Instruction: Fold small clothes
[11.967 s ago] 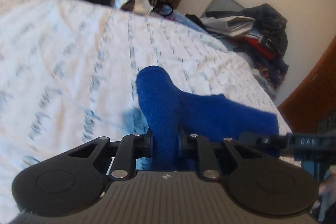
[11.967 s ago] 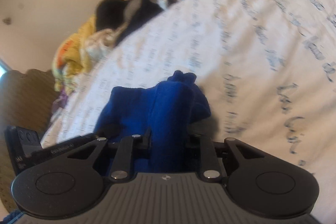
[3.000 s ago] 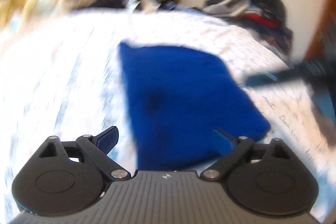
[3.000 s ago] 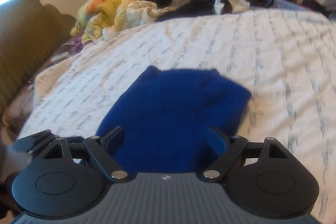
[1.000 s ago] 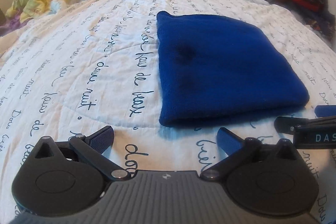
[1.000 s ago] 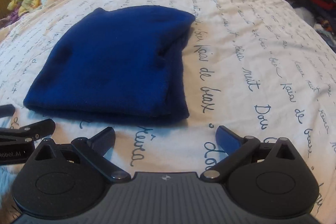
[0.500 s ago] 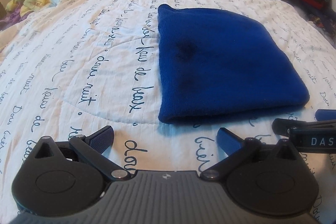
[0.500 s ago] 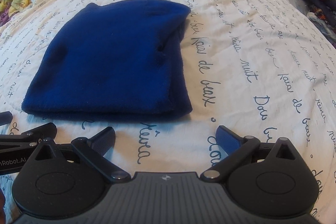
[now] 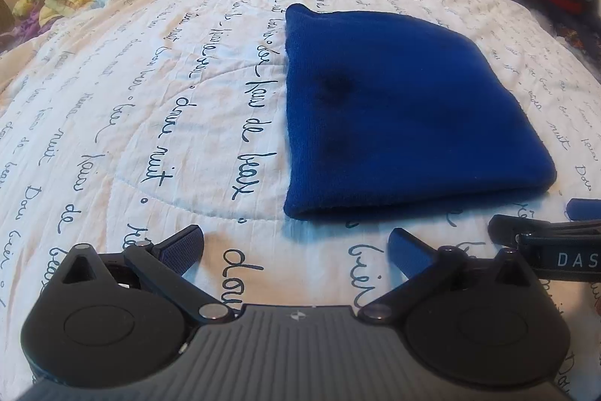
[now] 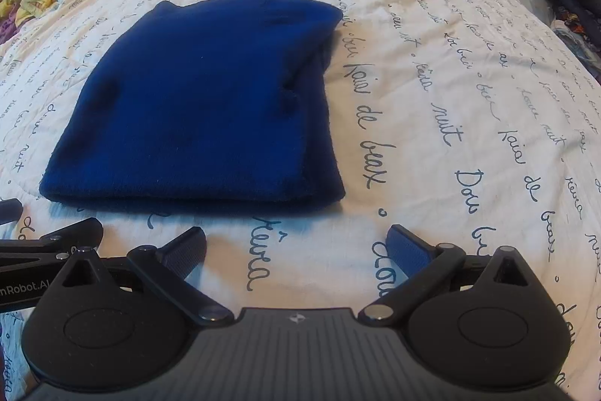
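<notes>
Your blue fleece garment (image 9: 405, 108) looks folded flat on the bedspread (image 9: 150, 93), with left gripper (image 9: 296, 243) and right gripper (image 10: 296, 243) both spread apart, empty.

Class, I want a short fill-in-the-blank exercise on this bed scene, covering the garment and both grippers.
1. The folded garment lying on the bed cover is ____ in colour.
2. The jaws of the left gripper stand ____.
3. The right gripper holds ____.
4. The writing printed on the bed cover is dark on a ____ ground.

Missing words: blue; open; nothing; white
</notes>
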`<state>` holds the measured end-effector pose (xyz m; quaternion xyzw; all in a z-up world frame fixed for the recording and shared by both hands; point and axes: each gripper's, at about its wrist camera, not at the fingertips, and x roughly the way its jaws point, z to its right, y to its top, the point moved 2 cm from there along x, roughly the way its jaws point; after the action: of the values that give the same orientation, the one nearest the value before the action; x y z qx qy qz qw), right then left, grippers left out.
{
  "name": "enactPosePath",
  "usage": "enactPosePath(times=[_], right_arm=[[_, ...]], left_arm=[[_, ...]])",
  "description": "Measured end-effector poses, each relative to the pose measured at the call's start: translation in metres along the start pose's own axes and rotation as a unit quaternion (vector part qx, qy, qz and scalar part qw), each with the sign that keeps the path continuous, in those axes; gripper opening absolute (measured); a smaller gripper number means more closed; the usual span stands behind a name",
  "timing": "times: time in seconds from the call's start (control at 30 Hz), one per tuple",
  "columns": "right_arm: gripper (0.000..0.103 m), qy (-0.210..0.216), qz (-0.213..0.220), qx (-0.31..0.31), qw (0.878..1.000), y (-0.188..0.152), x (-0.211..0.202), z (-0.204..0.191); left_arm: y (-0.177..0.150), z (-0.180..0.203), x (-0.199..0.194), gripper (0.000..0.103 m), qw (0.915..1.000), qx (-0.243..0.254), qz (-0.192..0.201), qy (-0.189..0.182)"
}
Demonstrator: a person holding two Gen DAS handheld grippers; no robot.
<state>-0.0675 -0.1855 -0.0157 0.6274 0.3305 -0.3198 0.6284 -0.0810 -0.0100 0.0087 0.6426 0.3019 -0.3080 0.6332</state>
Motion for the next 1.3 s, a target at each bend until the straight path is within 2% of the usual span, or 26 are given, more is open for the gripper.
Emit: enactPosePath(times=[1.3], right_arm=[[0.103,0.001,0.012,-0.003,1.0,-0.0027,0.0003,-0.001]], left_arm=[[-0.0003,-0.0006,0.0008,0.103,1.0,0.001,-0.001,0.001]])
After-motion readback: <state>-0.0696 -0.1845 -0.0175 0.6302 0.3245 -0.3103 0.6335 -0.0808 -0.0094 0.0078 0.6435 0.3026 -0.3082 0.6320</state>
